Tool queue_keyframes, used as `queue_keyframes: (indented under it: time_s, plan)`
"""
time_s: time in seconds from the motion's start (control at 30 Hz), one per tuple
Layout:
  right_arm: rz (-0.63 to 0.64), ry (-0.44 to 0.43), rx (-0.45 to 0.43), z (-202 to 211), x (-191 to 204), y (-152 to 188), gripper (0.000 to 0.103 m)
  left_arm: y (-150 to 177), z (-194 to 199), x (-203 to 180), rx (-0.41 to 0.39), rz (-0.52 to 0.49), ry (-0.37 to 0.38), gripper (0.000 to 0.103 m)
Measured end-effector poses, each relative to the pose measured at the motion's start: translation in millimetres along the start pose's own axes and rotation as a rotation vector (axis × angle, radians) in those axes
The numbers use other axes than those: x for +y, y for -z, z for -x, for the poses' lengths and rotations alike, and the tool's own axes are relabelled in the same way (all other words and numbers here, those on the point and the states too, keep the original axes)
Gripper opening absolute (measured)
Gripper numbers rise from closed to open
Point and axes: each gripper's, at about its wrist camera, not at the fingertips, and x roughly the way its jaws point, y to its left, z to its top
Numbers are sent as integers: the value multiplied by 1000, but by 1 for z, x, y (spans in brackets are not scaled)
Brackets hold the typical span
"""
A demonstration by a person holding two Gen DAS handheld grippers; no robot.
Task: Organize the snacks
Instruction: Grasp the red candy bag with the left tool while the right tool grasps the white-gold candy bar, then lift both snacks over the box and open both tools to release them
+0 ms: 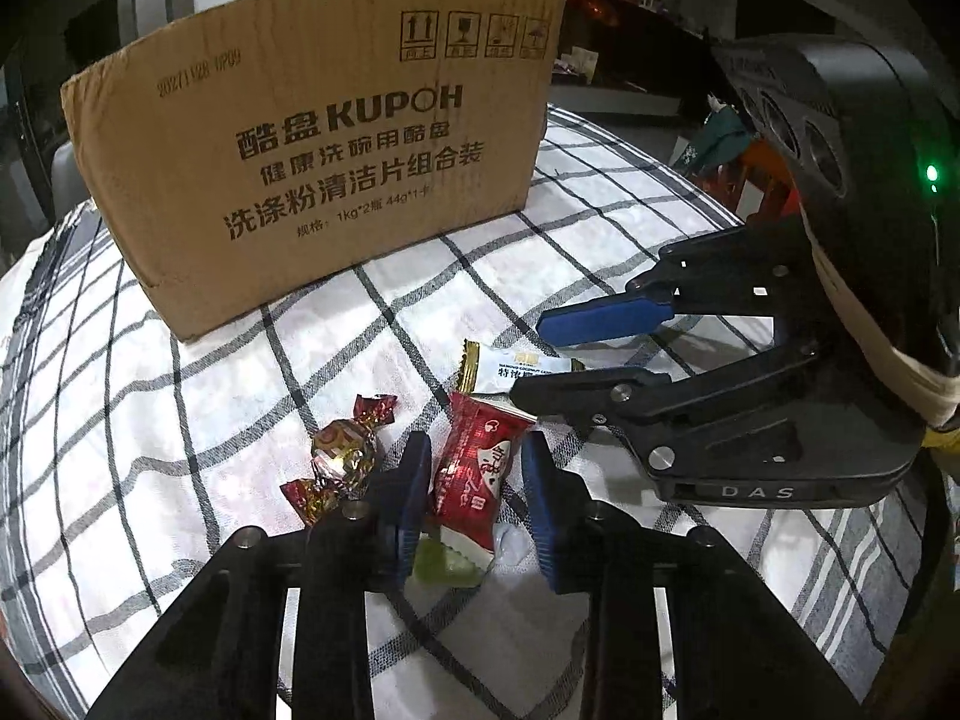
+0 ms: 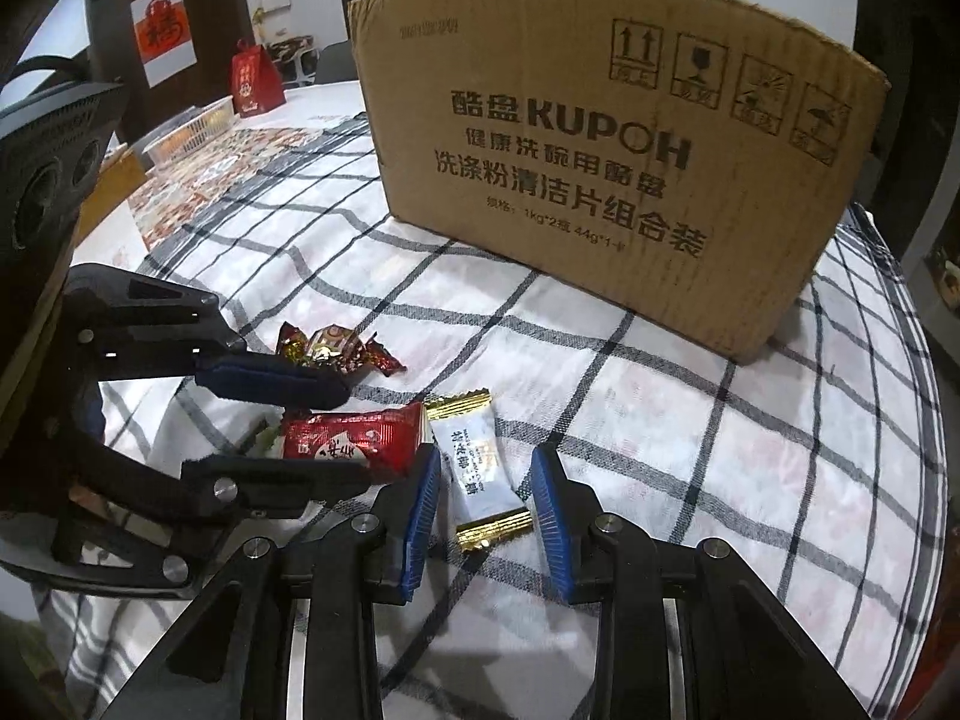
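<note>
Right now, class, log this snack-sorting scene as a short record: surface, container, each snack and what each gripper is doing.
surface: checked cloth
container: cardboard box, upright behind the snacks
snack 1: red sachet, between the left gripper fingers, no firm pinch visible
snack 2: white and gold sachet, between the right gripper fingers, gaps on both sides
snack 3: twist-wrapped foil candy, loose, left of the red sachet
snack 4: green piece, partly under the red sachet

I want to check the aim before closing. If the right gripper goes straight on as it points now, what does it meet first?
Most likely the white candy, which already lies between the open right gripper's fingers, with the cloth right under it.
</note>
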Motion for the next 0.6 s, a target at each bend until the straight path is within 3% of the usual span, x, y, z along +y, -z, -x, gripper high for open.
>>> queue_keyframes:
  time_s: [0.3,0.6]
  plan:
    - [26,21,4,-6,6,0,22,1,-1,5,1,41,14,25]
    - [-11,41,-37,12,7,1,21,2,16,8,-42,88,6,24]
